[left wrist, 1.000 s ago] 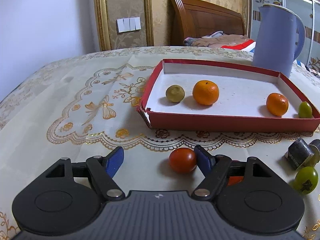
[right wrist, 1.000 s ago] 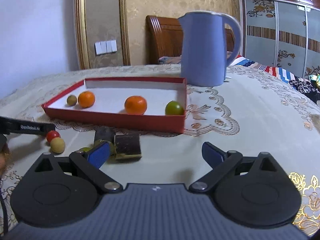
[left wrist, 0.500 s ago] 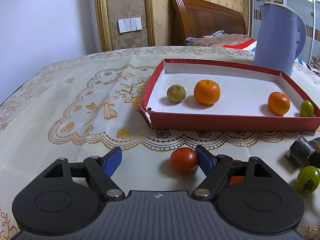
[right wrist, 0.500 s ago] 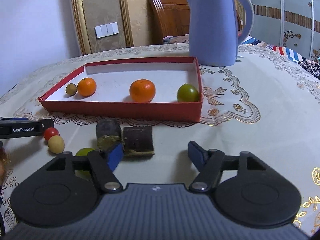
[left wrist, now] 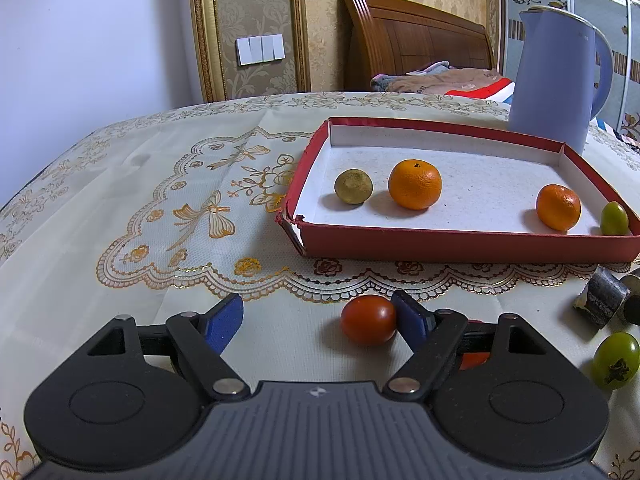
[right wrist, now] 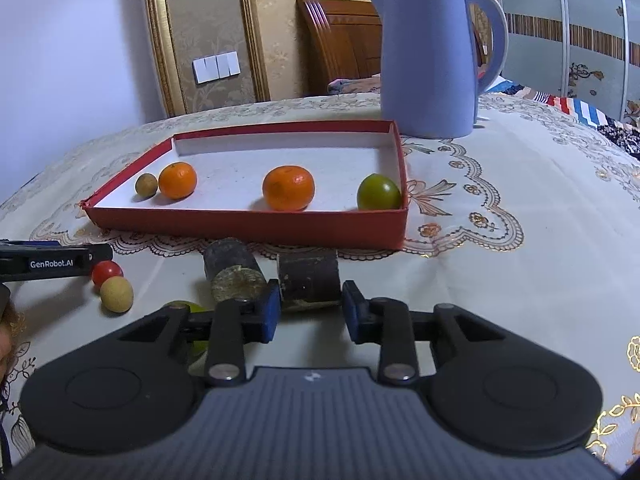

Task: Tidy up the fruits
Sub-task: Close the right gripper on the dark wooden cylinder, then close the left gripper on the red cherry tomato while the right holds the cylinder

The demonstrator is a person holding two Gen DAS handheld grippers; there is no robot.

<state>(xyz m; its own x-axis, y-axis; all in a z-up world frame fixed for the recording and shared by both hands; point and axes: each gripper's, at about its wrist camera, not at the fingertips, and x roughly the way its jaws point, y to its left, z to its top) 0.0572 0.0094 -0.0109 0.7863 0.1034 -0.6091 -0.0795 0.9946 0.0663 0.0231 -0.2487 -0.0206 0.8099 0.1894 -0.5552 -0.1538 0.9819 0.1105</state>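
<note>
A red tray (left wrist: 460,240) with a white floor holds two oranges (left wrist: 415,184), a small brownish fruit (left wrist: 353,186) and a green fruit (right wrist: 378,192). My left gripper (left wrist: 320,320) is open just above the cloth. A red tomato (left wrist: 368,320) lies between its jaws, against the right pad and far from the left one. My right gripper (right wrist: 310,314) is shut on the near end of a dark cylindrical piece (right wrist: 308,278) in front of the tray. A second dark piece (right wrist: 232,268) lies to its left.
A blue kettle (right wrist: 430,60) stands behind the tray's right corner. A beige round fruit (right wrist: 116,294) sits by the tomato, and a green fruit (left wrist: 616,360) lies loose on the cloth. One of the left gripper's fingers (right wrist: 56,262) shows at the left edge. Embroidered tablecloth (left wrist: 160,220) spreads left.
The right gripper moved in toward the dark pieces and its jaws went from wide open to shut around one. The left gripper stayed put with the tomato at its right pad.
</note>
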